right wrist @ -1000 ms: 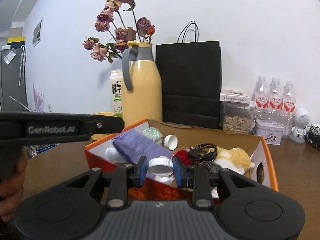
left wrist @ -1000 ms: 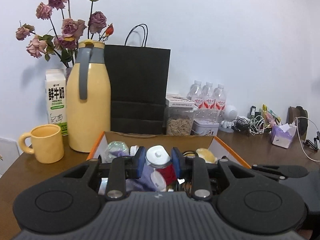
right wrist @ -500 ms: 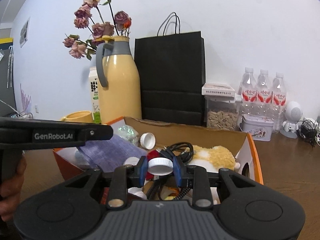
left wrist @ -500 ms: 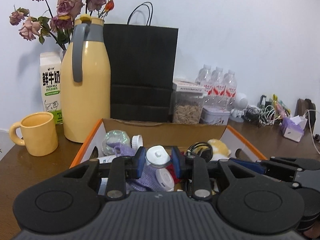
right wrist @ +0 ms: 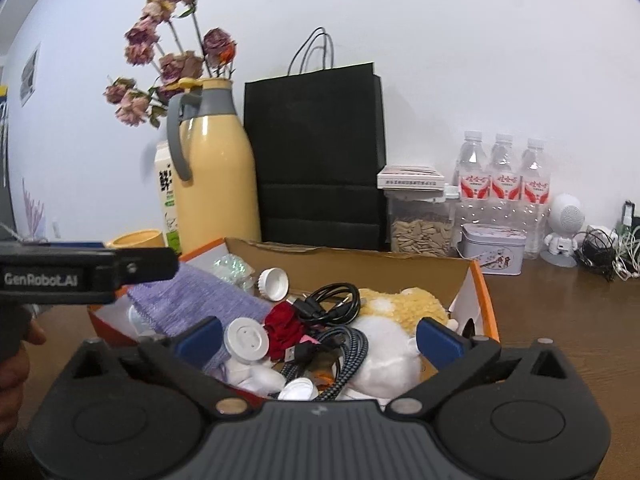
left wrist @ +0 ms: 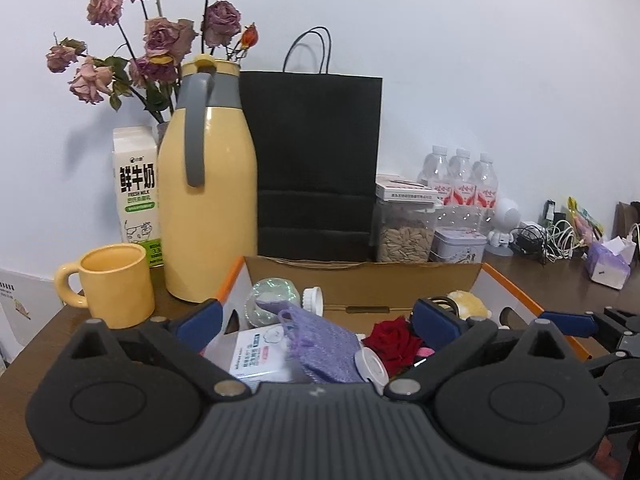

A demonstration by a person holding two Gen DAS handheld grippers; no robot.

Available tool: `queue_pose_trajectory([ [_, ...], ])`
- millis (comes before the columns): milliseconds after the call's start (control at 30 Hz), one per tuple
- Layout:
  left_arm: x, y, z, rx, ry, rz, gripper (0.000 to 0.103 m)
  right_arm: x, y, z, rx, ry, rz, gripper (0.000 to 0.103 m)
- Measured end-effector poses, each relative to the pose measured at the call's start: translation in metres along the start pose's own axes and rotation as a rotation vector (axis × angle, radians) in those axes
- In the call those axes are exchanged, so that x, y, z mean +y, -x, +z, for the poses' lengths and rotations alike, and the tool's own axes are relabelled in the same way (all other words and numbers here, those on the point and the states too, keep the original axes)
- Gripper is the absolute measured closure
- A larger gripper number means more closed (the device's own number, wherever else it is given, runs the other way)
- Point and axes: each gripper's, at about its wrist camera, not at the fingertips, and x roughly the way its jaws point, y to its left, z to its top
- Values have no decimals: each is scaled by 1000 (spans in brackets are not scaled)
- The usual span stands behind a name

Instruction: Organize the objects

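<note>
Through my left wrist camera, my left gripper (left wrist: 316, 322) hangs over the near edge of the orange-rimmed cardboard box (left wrist: 362, 278), its blue-padded fingers (left wrist: 200, 316) spread wide apart with nothing between them. Below them in the box lie a lavender knitted cloth (left wrist: 320, 344), a white printed packet (left wrist: 256, 354), a red fabric rose (left wrist: 394, 344), a white round cap (left wrist: 370, 364) and a clear iridescent ball (left wrist: 272, 294). Behind the box on the brown wooden table (left wrist: 24, 360) stand a yellow ceramic mug (left wrist: 114, 284), a tall yellow thermos jug with a grey handle (left wrist: 210, 184), a white milk carton (left wrist: 136, 188) and a black paper bag (left wrist: 316, 160).

Through my right wrist camera, my right gripper (right wrist: 318, 336) is also spread wide and empty, over the same box (right wrist: 478, 292). Inside I see the cloth (right wrist: 196, 300), a white disc-shaped cap (right wrist: 246, 338), the rose (right wrist: 284, 326), coiled black cables (right wrist: 334, 300) and a yellow and white plush toy (right wrist: 400, 308). My left gripper's black body (right wrist: 88, 272) reaches in from the left.
</note>
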Motion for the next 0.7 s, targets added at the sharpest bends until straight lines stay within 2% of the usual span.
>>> queue_pose_trajectory([
  [300, 3, 10, 6, 7, 0, 9, 0, 0, 8, 5, 7, 5, -21, 0],
  [500, 4, 36, 9, -8, -18, 7, 0, 5, 33, 10, -4, 13, -16, 0],
  [700, 7, 66, 5, 15, -22, 26, 0, 12, 61, 7, 3, 23, -27, 0],
])
